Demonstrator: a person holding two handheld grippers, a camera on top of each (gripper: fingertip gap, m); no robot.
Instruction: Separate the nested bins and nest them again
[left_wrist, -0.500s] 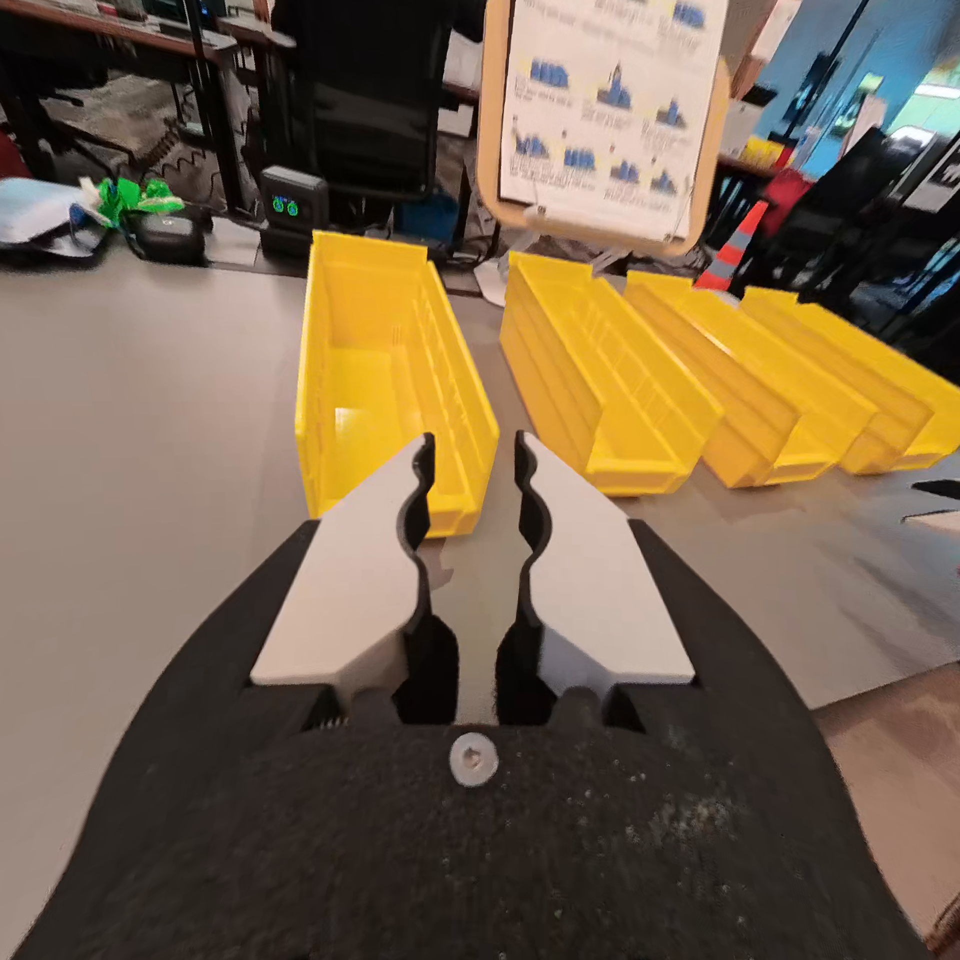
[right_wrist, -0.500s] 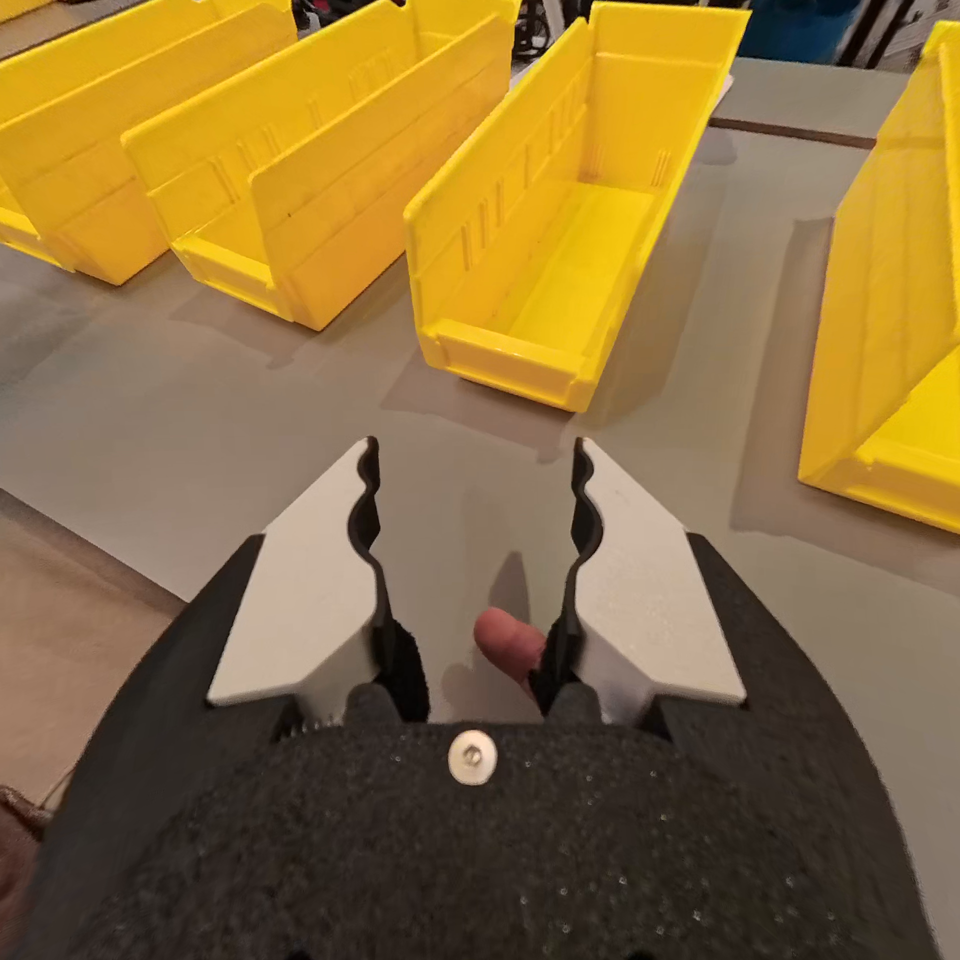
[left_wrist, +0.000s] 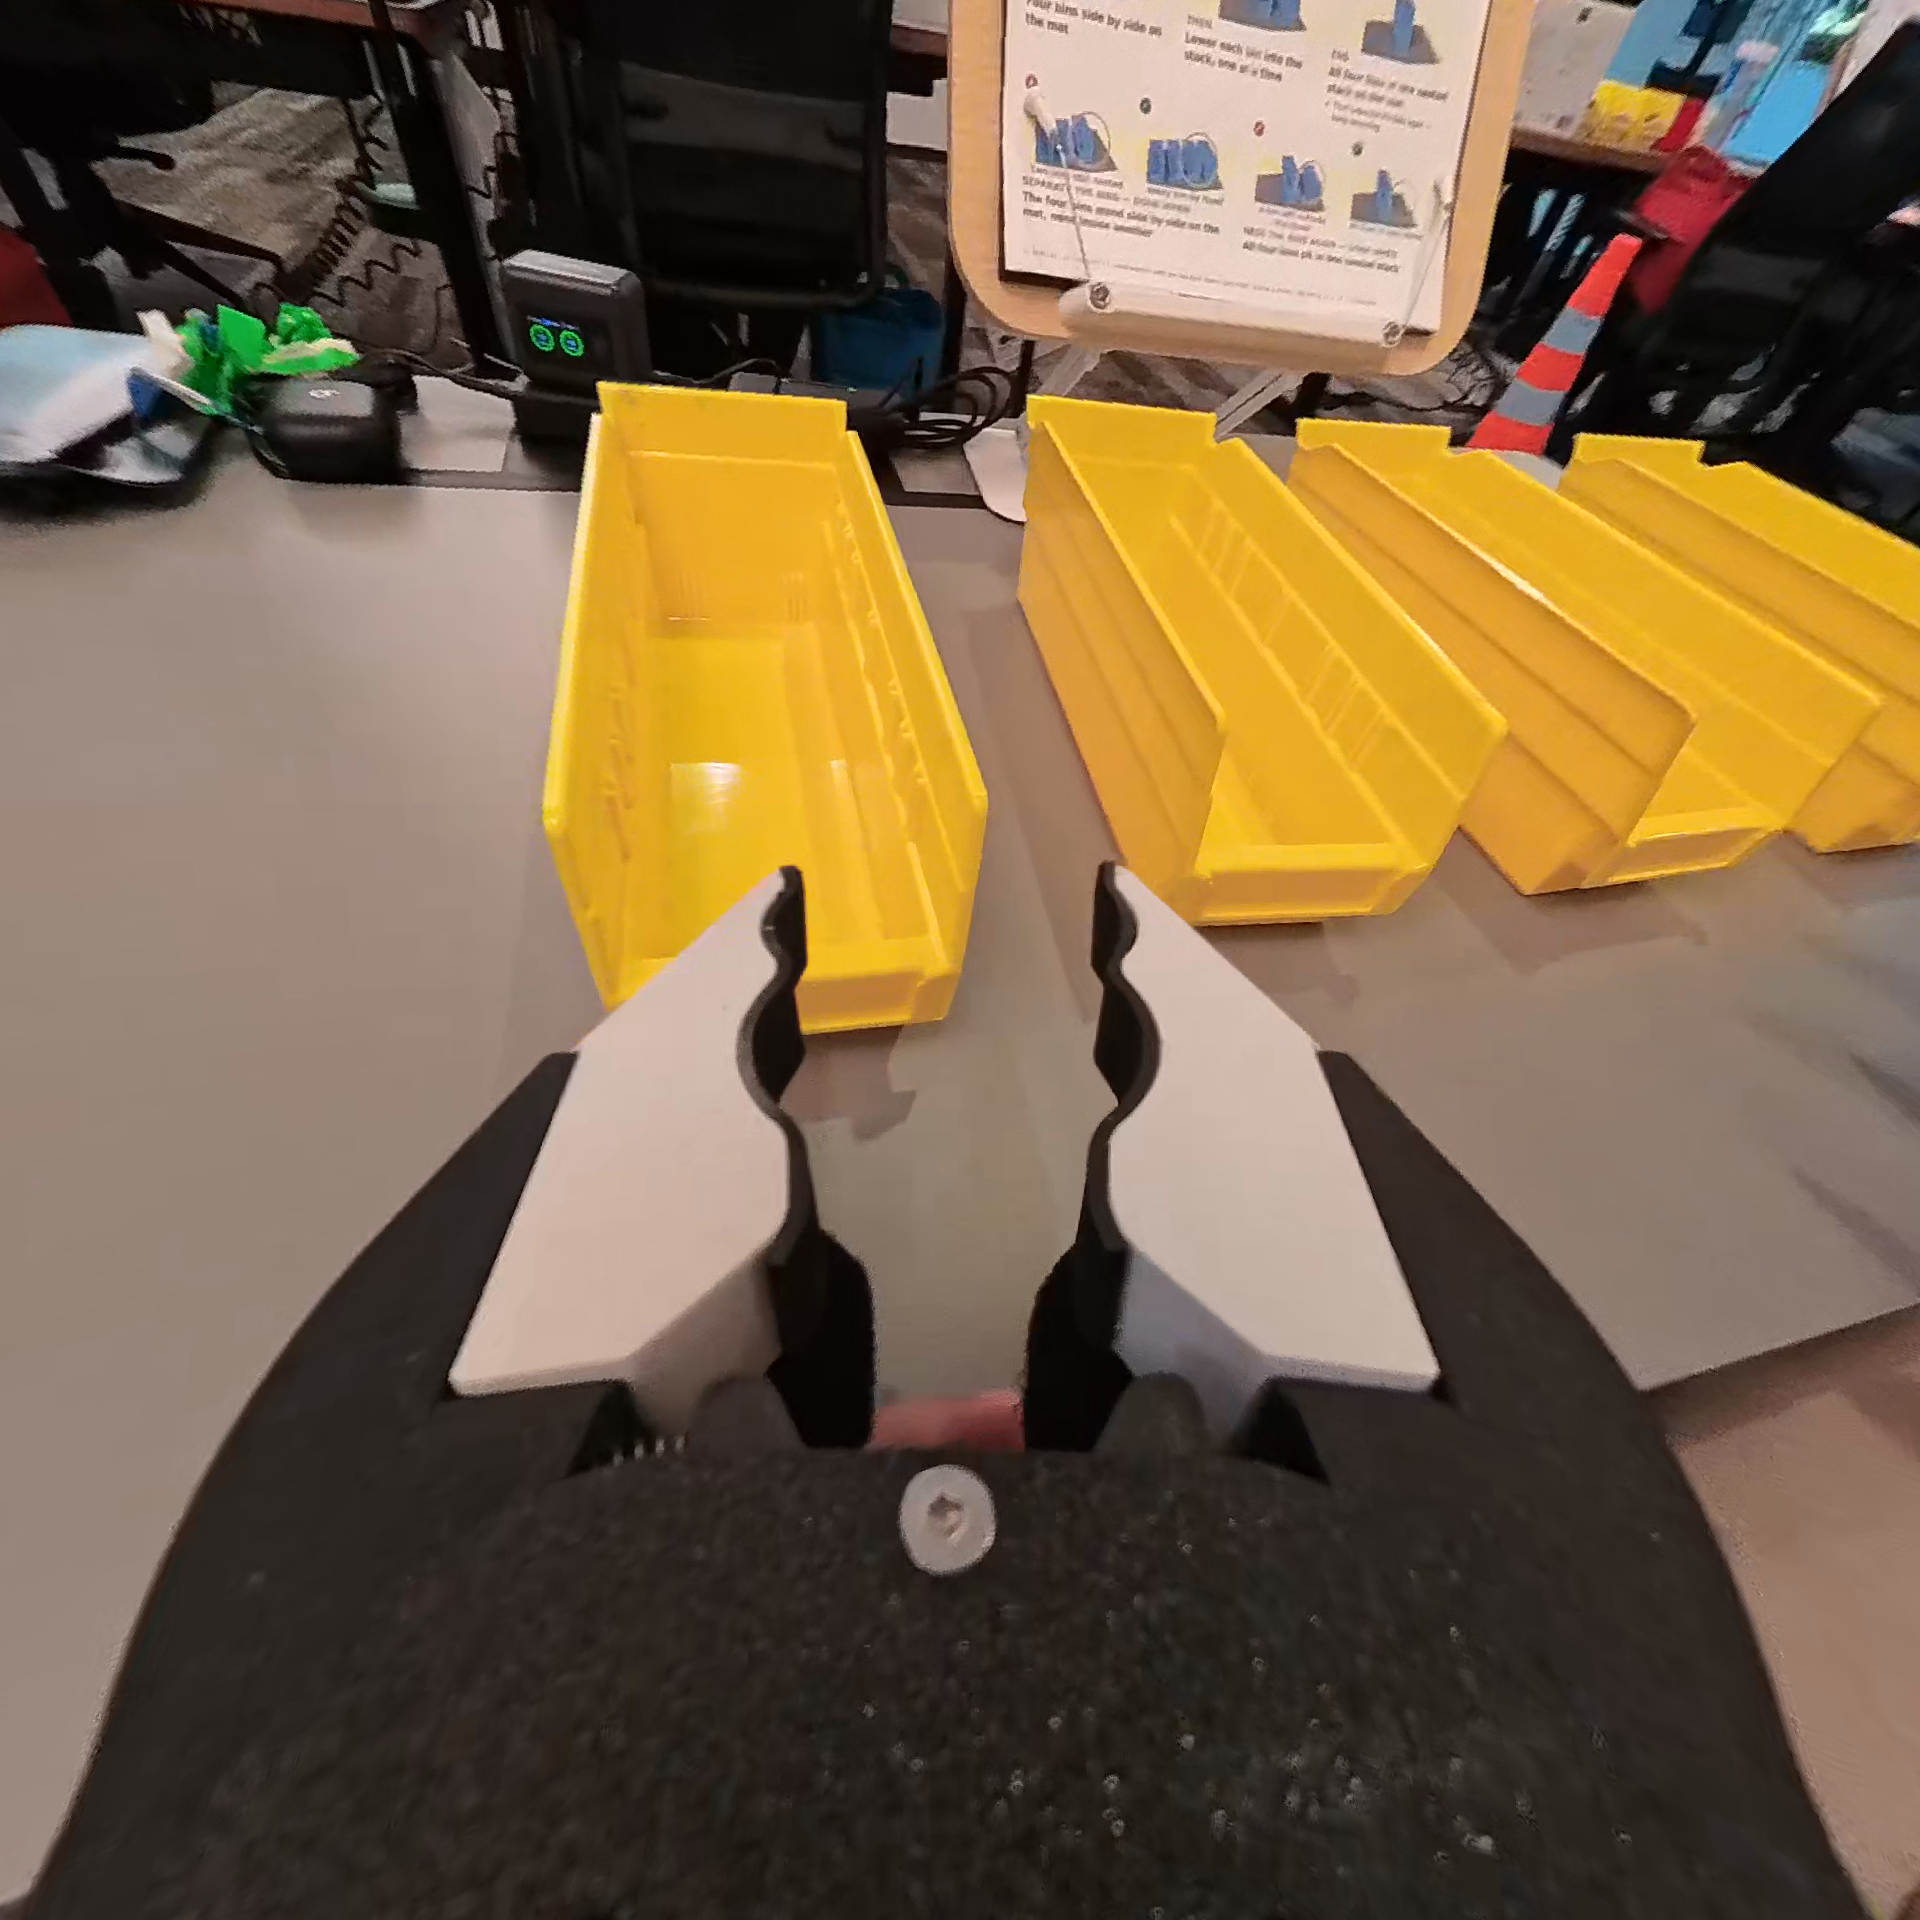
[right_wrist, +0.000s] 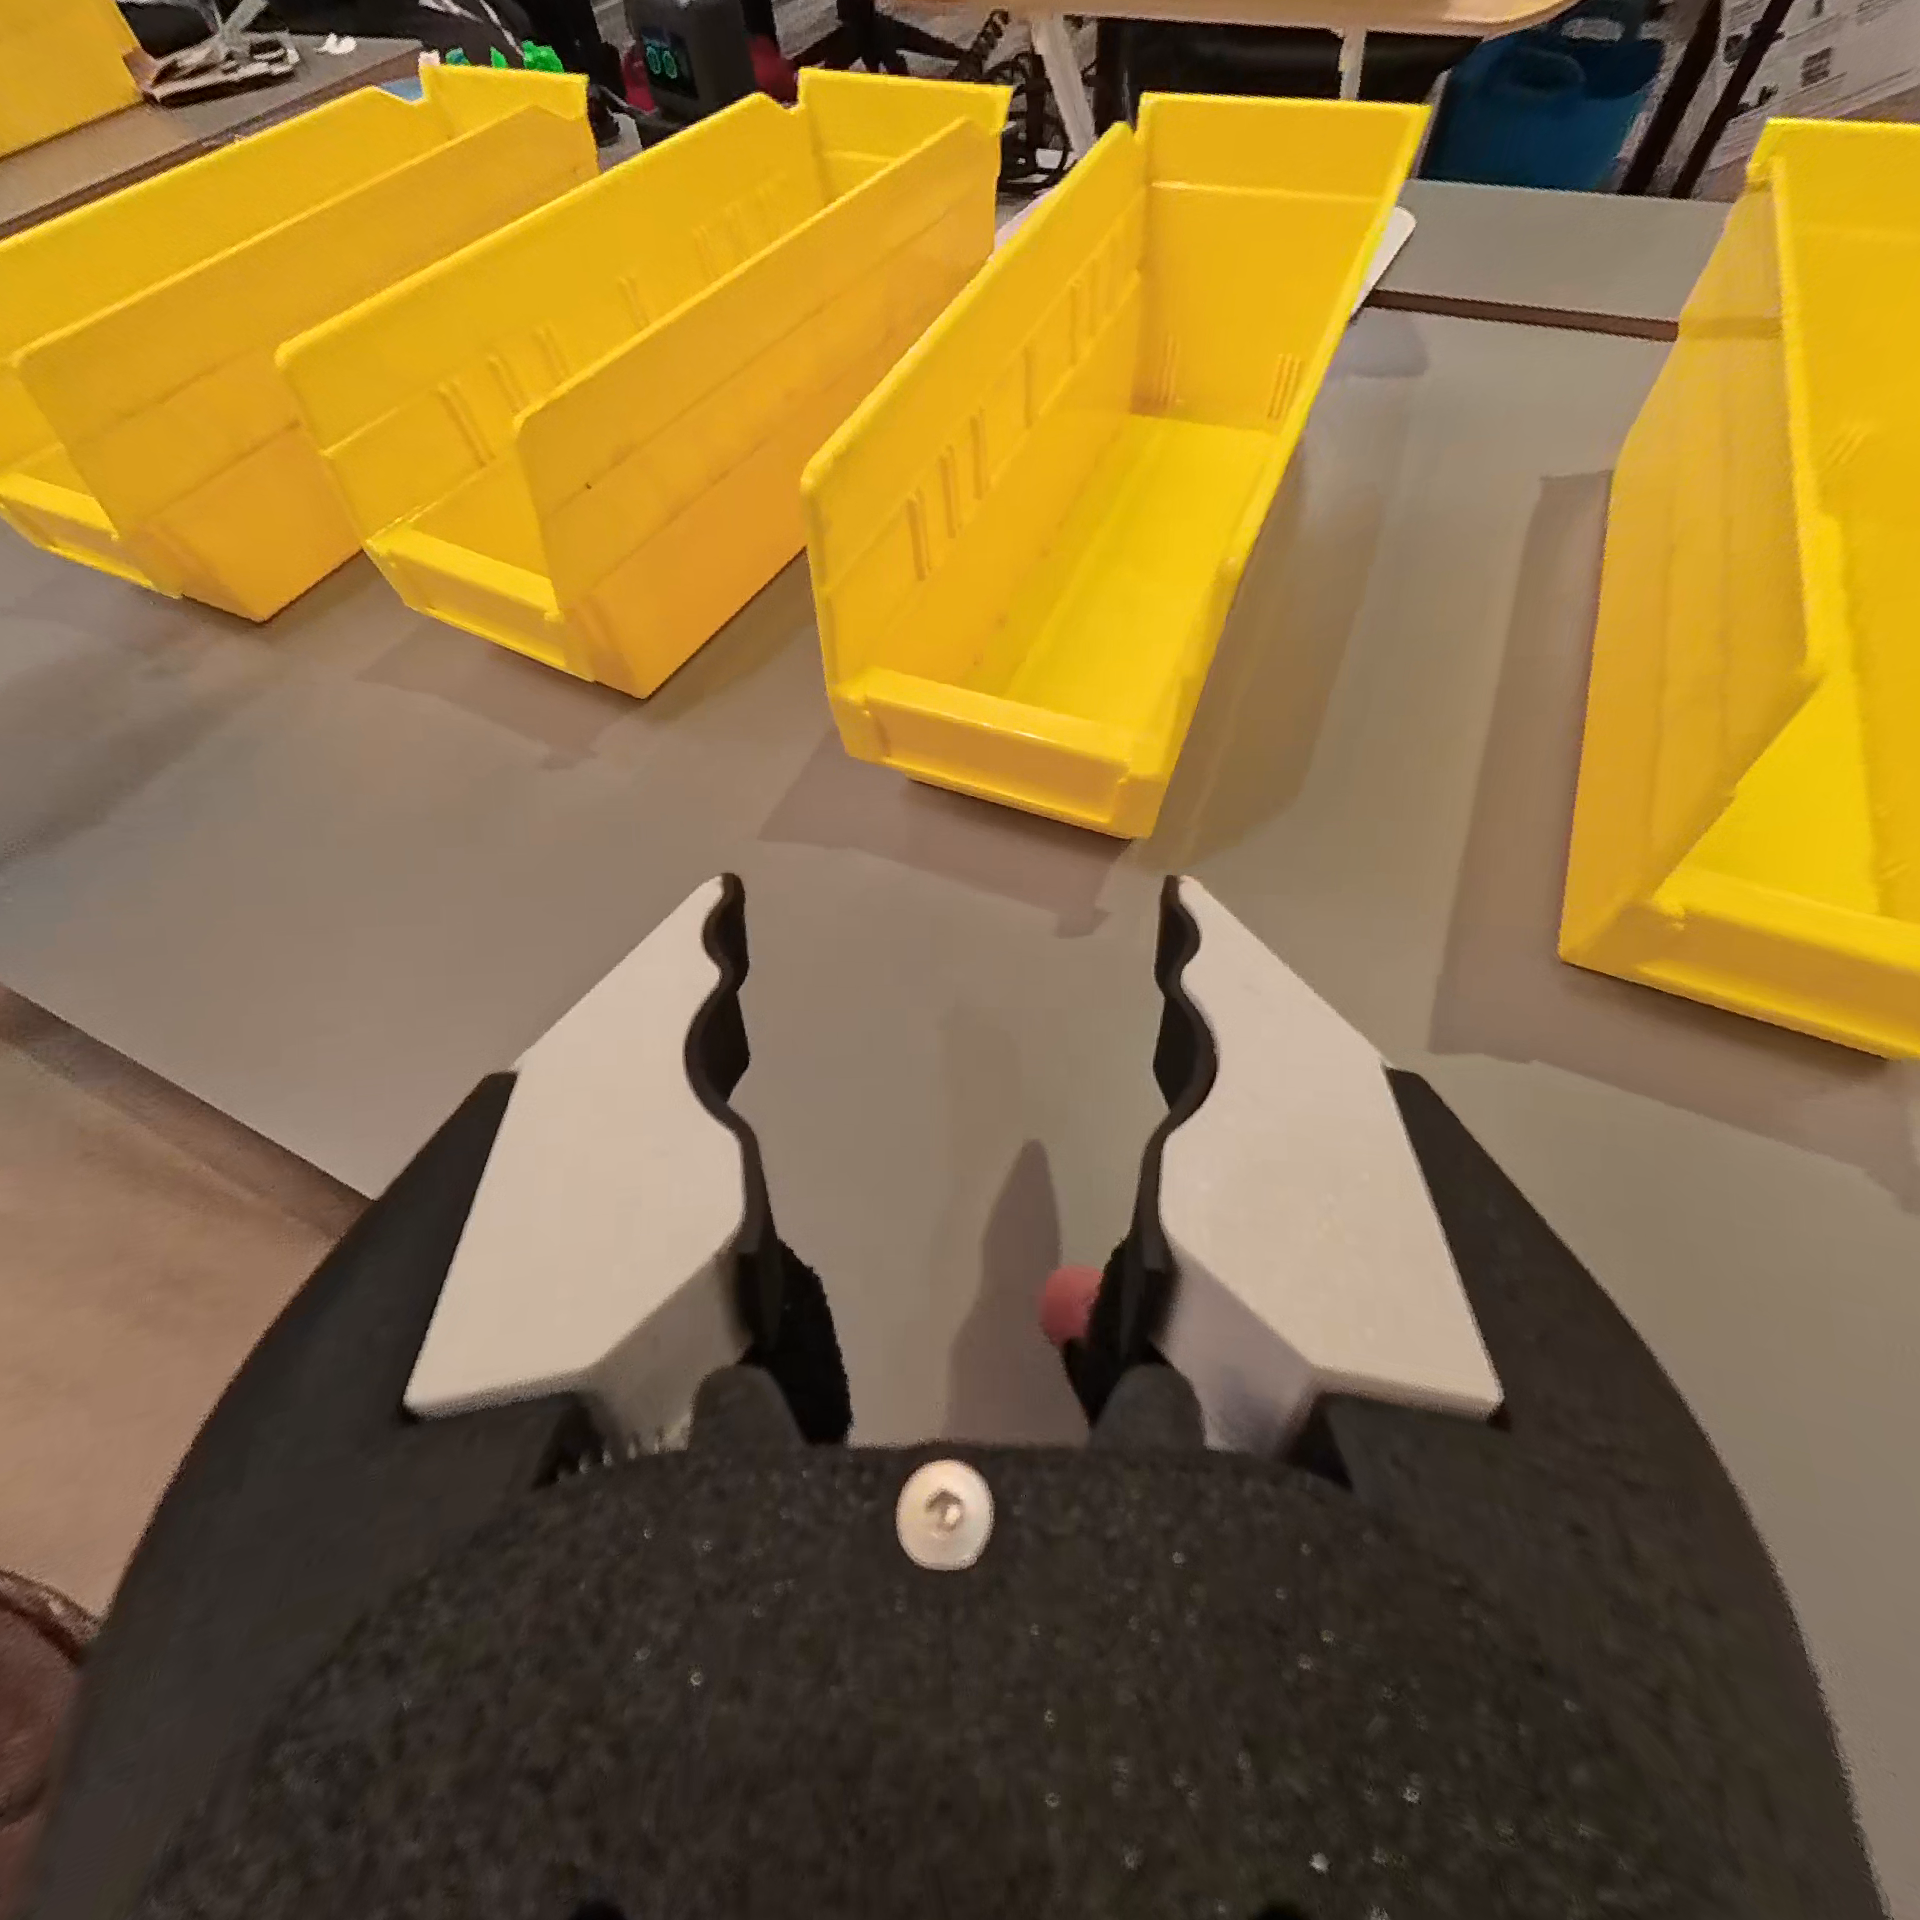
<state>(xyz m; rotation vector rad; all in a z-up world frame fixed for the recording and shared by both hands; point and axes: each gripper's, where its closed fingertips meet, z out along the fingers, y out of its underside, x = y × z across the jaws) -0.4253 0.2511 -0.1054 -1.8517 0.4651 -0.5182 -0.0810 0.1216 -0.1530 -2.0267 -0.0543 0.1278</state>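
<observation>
1. Grey mat across the work surface, brown tabletop bare at the near edge.
2. Wooden-framed instruction board upright behind the mat, printed sheet clipped on.
3. Black office chair and dark desk legs farther back, patterned carpet beneath.
4. Small black device with two green-lit rings at the mat's far edge, cables trailing beside.
5. Orange traffic cone at right, green crumpled scraps and a black pouch at left.
</observation>
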